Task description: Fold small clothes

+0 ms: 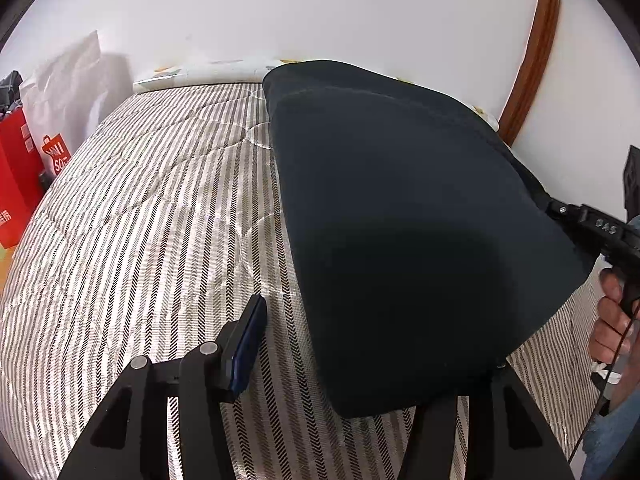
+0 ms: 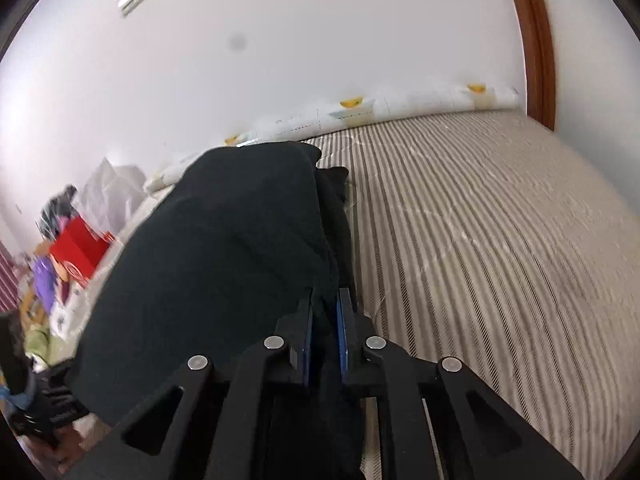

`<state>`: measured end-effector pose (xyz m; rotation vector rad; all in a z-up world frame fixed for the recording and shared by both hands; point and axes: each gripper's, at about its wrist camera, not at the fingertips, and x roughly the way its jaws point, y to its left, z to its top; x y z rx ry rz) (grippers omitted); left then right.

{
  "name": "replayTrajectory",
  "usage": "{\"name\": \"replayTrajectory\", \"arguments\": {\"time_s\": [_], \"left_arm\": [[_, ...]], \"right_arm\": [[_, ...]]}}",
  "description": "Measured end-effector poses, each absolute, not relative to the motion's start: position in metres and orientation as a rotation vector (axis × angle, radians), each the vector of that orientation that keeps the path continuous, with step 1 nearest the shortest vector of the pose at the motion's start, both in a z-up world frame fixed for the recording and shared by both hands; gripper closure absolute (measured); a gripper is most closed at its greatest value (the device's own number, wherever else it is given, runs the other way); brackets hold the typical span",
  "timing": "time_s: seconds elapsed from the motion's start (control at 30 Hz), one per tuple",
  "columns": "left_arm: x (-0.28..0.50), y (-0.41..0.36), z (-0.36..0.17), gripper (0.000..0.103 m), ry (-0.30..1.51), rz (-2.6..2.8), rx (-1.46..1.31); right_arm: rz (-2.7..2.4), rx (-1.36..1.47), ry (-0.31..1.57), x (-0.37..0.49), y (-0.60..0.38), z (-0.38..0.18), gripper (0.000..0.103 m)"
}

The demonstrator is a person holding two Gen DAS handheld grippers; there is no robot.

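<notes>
A dark garment (image 1: 400,240) lies on a striped quilted mattress (image 1: 140,220) pushed against a white wall (image 1: 320,8), spread ahead of and to the right of the left gripper (image 1: 360,360), whose jaws stand apart. Its left finger, faced with a blue pad (image 1: 248,344), rests over bare mattress beside the cloth's edge; the cloth's near corner drapes across the other finger, which is hidden, and the pads are not pressing on it. In the right wrist view the right gripper (image 2: 325,336) is clamped on a fold of the same garment, black fabric pinched between its two blue pads, with the bulk of the cloth mounded ahead and to its left and open mattress stretching away to its right. A rolled white covering with yellow prints (image 2: 360,114) runs along the far edge of the mattress where it meets the wall, beyond both grippers. A brown wooden frame (image 1: 532,52) curves up the wall at far right. To the left of the left gripper, off the mattress edge, stand a red shopping bag (image 1: 16,184) and a white paper bag (image 1: 64,92) (its red logo partly readable). A person's hand (image 1: 612,320) grips the right gripper's handle at the right edge of the left wrist view.
</notes>
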<state>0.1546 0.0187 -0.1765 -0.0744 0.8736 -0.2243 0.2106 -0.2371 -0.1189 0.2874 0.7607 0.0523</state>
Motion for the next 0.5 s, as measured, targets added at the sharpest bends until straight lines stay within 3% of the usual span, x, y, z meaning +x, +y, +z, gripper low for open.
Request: {"name": "replayTrajectory", "arguments": {"time_s": [0.27, 0.5], "left_arm": [[0.109, 0.024, -0.160, 0.053, 0.852, -0.290, -0.042], [0.096, 0.030, -0.127, 0.053, 0.766, -0.296, -0.052]], "right_arm": [[-0.038, 0.105, 0.764, 0.167, -0.224, -0.113, 0.090], [-0.086, 0.108, 0.769, 0.141, -0.244, -0.096, 0.089]]}}
